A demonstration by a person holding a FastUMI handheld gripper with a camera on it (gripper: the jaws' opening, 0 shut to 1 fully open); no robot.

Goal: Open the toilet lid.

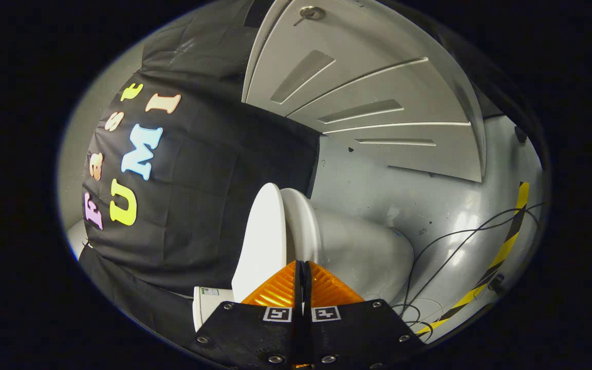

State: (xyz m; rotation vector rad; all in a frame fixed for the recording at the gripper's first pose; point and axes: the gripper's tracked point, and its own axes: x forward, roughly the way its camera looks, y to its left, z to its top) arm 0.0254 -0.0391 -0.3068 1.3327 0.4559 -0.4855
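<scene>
Fingers (302,267) of ribbed orange plastic pressed together, almost no gap between the pads, pinching nothing. View rolled sideways, so the grey floor (429,205) runs up beyond the toilet. Just ahead of the tips: smooth white plastic toilet lid (265,241), lying close against the white seat (303,226) with only a narrow dark seam between them, glossy white ceramic bowl (363,252) swelling out beyond. Lid apparently still down, or barely cracked; hard to tell which. Approach step, by the look of it, tips aimed at that seam. Next move likely calls for sliding closed tips under the lid's front edge, or spreading to nip it, then swinging it toward the tank (208,306). Black cables (445,241) near the bowl, well apart from the tips.
</scene>
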